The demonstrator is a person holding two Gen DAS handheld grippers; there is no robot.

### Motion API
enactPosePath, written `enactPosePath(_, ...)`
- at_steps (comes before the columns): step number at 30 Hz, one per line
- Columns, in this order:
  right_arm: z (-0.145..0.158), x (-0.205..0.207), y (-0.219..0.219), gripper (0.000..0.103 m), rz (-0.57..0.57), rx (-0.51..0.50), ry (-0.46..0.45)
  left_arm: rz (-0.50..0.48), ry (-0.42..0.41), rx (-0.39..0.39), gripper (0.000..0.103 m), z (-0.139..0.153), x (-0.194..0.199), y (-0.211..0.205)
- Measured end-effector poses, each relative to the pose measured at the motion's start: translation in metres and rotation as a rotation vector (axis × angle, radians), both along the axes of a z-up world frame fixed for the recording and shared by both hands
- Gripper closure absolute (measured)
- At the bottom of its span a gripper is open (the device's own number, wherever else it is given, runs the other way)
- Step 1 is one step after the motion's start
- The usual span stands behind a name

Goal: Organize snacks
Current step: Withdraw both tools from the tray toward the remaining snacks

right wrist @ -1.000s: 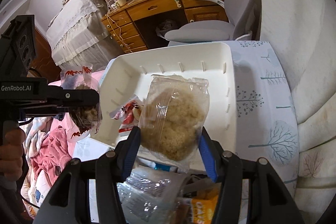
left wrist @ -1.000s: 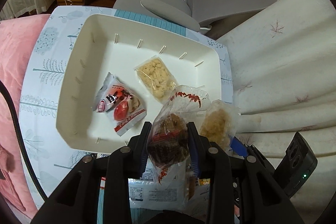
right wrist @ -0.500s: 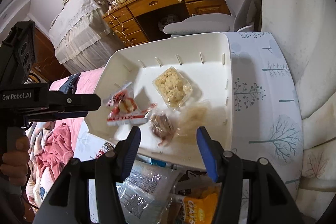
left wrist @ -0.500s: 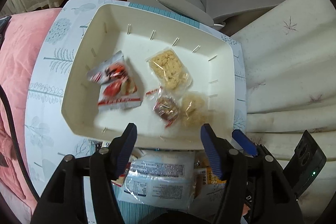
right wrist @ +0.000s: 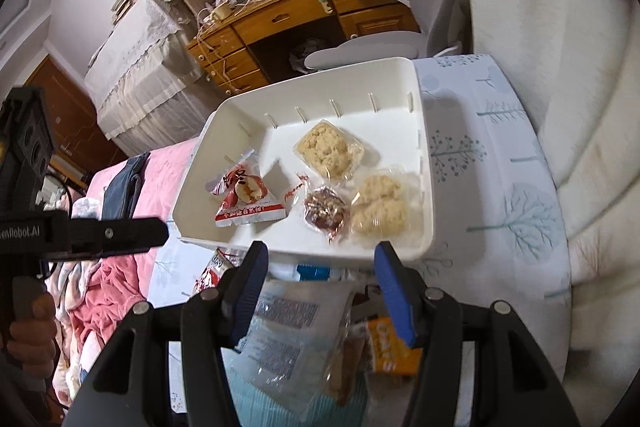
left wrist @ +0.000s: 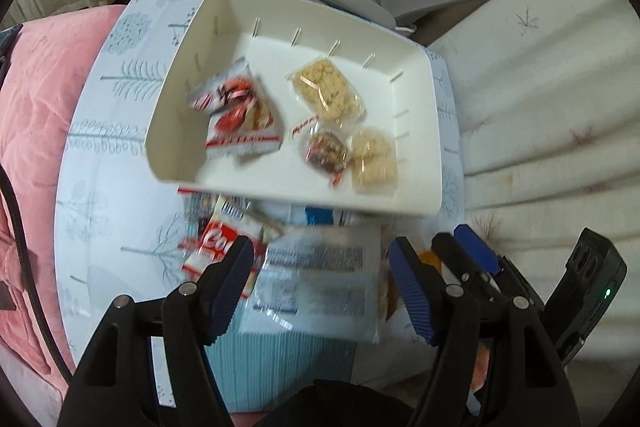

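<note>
Both left tongs (left wrist: 320, 267) and right tongs (right wrist: 318, 281) are seen open, nothing held. Clear wrapped snack pack (right wrist: 292, 323) just below them is judged light, crinkly, slippery. A pinch across its flat middle is advised.

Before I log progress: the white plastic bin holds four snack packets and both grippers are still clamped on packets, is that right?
Not quite. The white plastic bin does hold four snack packets, but the left gripper and right gripper are open and empty, as both wrist views show.

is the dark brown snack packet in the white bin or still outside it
In. The dark brown snack packet lies on the floor of the white bin, between the red packet and a pale crumbly one.
</note>
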State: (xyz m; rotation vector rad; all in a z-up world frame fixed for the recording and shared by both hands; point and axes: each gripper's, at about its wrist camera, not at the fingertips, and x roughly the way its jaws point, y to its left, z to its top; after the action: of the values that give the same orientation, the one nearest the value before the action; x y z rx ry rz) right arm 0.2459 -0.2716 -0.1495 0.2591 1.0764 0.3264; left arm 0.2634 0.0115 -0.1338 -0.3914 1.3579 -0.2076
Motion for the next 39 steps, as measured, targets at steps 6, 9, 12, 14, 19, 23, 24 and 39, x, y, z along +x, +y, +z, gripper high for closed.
enactPosePath(6,0.004,-0.037,0.005,0.047,-0.061,-0.014,-0.009,-0.038,0.019,-0.005,0.034,-0.004,-0.035,0.014)
enactPosePath(9,0.003,-0.056,0.008,0.047,-0.094,-0.011,-0.008,-0.063,0.025,-0.002,0.029,-0.007,-0.051,0.019)
enactPosePath(12,0.000,-0.076,0.012,0.047,-0.132,-0.012,0.004,-0.090,0.008,0.023,0.025,-0.006,-0.069,0.020)
enactPosePath(14,-0.001,-0.090,0.015,0.047,-0.157,-0.005,0.010,-0.129,-0.013,0.026,0.024,-0.006,-0.083,0.017)
enactPosePath(19,-0.003,-0.121,0.017,0.047,-0.216,-0.018,0.007,-0.182,-0.010,-0.010,0.023,-0.015,-0.109,0.012)
enactPosePath(23,-0.008,-0.143,0.016,0.047,-0.248,-0.036,0.016,-0.172,-0.003,-0.030,0.017,-0.022,-0.124,0.014)
enactPosePath(24,-0.009,-0.147,0.015,0.047,-0.256,-0.039,0.019,-0.165,0.006,-0.040,0.017,-0.025,-0.127,0.015)
enactPosePath(39,-0.039,-0.156,-0.011,0.041,-0.260,-0.006,0.096,-0.031,0.132,-0.123,0.017,-0.056,-0.117,0.004)
